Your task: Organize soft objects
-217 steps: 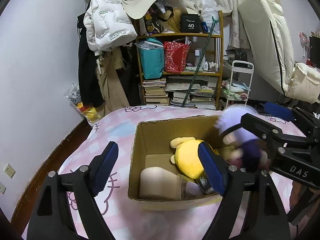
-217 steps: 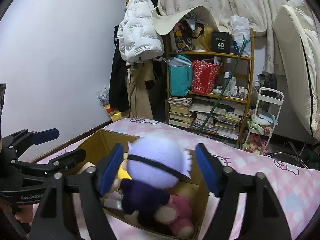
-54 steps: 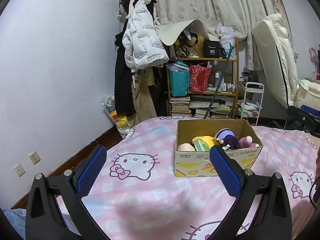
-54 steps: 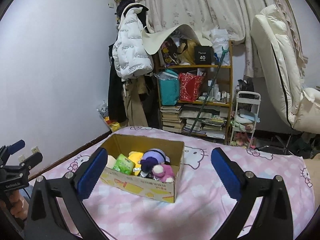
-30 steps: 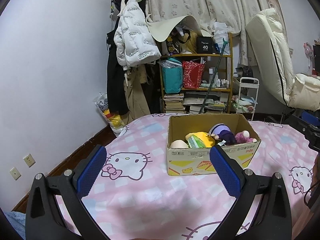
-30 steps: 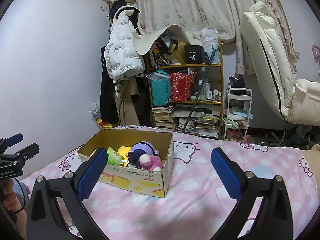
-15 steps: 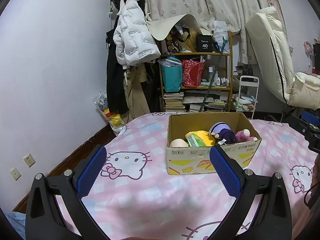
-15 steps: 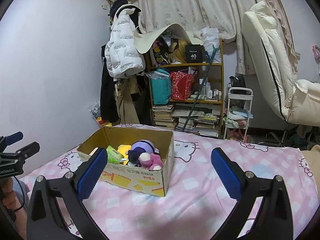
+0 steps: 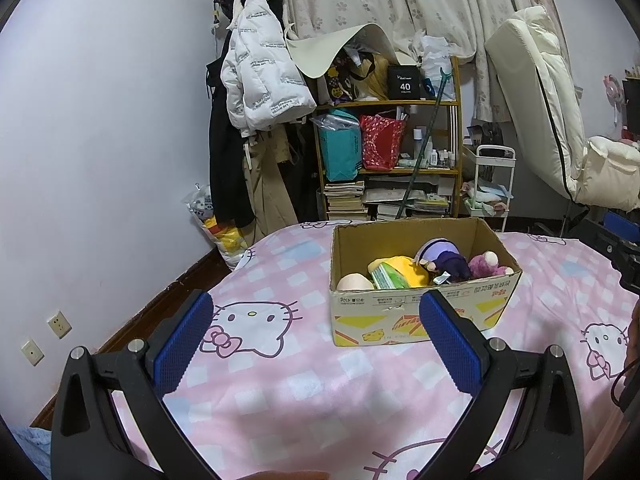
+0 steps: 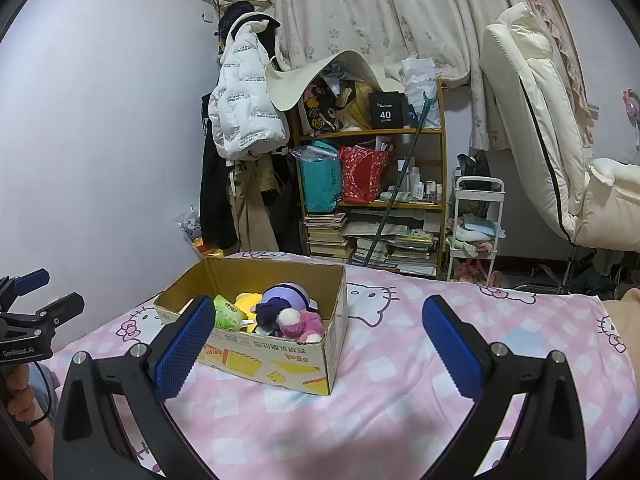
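A cardboard box [image 9: 416, 316] stands on the pink Hello Kitty bed cover [image 9: 280, 384]. In it lie a yellow plush [image 9: 404, 270], a purple-haired doll [image 9: 440, 254], a pink plush [image 9: 488, 264], a green pack [image 9: 388, 278] and a beige soft thing [image 9: 354, 282]. The box also shows in the right wrist view [image 10: 280, 364], with the doll [image 10: 284, 296] and pink plush [image 10: 300, 322] inside. My left gripper [image 9: 318, 346] is open and empty, held back from the box. My right gripper [image 10: 316, 350] is open and empty, to the box's right front.
A cluttered wooden shelf [image 9: 392, 160] with bags and books stands behind the bed. Coats [image 9: 256, 92] hang to its left. A white trolley [image 9: 490, 184] and a cream folded mattress [image 9: 544, 96] stand at the right. The left gripper also shows at the right wrist view's left edge [image 10: 24, 320].
Seven seconds ago my right gripper held the purple-haired doll over the box; now the doll lies in the box. Both grippers have drawn back and are almost still for the last second.
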`<state>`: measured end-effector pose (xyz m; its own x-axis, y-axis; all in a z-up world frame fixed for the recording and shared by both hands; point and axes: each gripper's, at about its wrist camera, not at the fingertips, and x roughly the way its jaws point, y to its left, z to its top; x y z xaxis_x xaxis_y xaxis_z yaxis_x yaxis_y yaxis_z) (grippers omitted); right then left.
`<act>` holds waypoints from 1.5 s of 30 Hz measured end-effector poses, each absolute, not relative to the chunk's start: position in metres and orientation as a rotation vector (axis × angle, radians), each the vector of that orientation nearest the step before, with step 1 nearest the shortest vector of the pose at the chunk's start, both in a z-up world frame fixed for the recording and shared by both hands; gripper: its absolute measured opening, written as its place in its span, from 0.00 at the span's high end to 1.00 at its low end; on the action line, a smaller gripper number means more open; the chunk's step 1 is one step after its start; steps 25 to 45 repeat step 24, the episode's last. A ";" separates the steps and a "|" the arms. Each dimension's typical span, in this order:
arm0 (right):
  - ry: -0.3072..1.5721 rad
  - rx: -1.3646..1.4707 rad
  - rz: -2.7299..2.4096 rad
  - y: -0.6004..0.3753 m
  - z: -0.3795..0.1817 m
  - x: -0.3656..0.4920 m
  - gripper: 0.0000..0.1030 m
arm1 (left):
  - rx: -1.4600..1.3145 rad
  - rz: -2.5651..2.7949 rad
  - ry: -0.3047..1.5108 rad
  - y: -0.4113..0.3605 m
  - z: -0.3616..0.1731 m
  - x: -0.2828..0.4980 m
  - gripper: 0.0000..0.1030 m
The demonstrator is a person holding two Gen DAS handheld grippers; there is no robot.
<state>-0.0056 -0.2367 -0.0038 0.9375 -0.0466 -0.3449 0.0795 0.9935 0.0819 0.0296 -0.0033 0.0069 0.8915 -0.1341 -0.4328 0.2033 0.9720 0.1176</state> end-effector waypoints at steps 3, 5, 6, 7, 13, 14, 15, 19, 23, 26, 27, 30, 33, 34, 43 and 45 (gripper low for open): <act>0.352 0.096 -0.064 -0.237 -0.004 -0.006 0.00 | 0.165 -0.178 0.440 -0.003 0.006 0.029 0.01; 0.351 0.098 -0.065 -0.238 -0.004 -0.006 0.00 | 0.169 -0.180 0.444 -0.004 0.006 0.029 0.01; 0.351 0.098 -0.065 -0.238 -0.004 -0.006 0.00 | 0.171 -0.181 0.445 -0.004 0.005 0.030 0.01; 0.351 0.099 -0.066 -0.239 -0.004 -0.006 0.00 | 0.173 -0.181 0.446 -0.004 0.005 0.030 0.01; 0.357 0.104 -0.068 -0.240 -0.004 -0.006 0.00 | 0.179 -0.181 0.450 -0.004 0.004 0.031 0.01; 0.357 0.105 -0.066 -0.240 -0.004 -0.006 0.00 | 0.179 -0.184 0.452 -0.004 0.003 0.031 0.01; 0.360 0.109 -0.064 -0.240 -0.004 -0.006 0.00 | 0.180 -0.186 0.451 -0.004 0.003 0.032 0.01; 0.359 0.109 -0.071 -0.238 -0.005 -0.005 0.00 | 0.177 -0.187 0.450 -0.002 0.004 0.031 0.01; 0.360 0.110 -0.070 -0.239 -0.005 -0.006 0.00 | 0.177 -0.192 0.450 -0.002 0.004 0.031 0.01; 0.359 0.110 -0.070 -0.240 -0.005 -0.006 0.00 | 0.176 -0.199 0.449 -0.002 0.004 0.031 0.01; 0.359 0.110 -0.070 -0.240 -0.005 -0.006 0.00 | 0.176 -0.199 0.449 -0.002 0.004 0.031 0.01; 0.359 0.110 -0.070 -0.240 -0.005 -0.006 0.00 | 0.176 -0.199 0.449 -0.002 0.004 0.031 0.01; 0.359 0.110 -0.070 -0.240 -0.005 -0.006 0.00 | 0.176 -0.199 0.449 -0.002 0.004 0.031 0.01; 0.359 0.110 -0.070 -0.240 -0.005 -0.006 0.00 | 0.176 -0.199 0.449 -0.002 0.004 0.031 0.01; 0.359 0.110 -0.070 -0.240 -0.005 -0.006 0.00 | 0.176 -0.199 0.449 -0.002 0.004 0.031 0.01; 0.359 0.110 -0.070 -0.240 -0.005 -0.006 0.00 | 0.176 -0.199 0.449 -0.002 0.004 0.031 0.01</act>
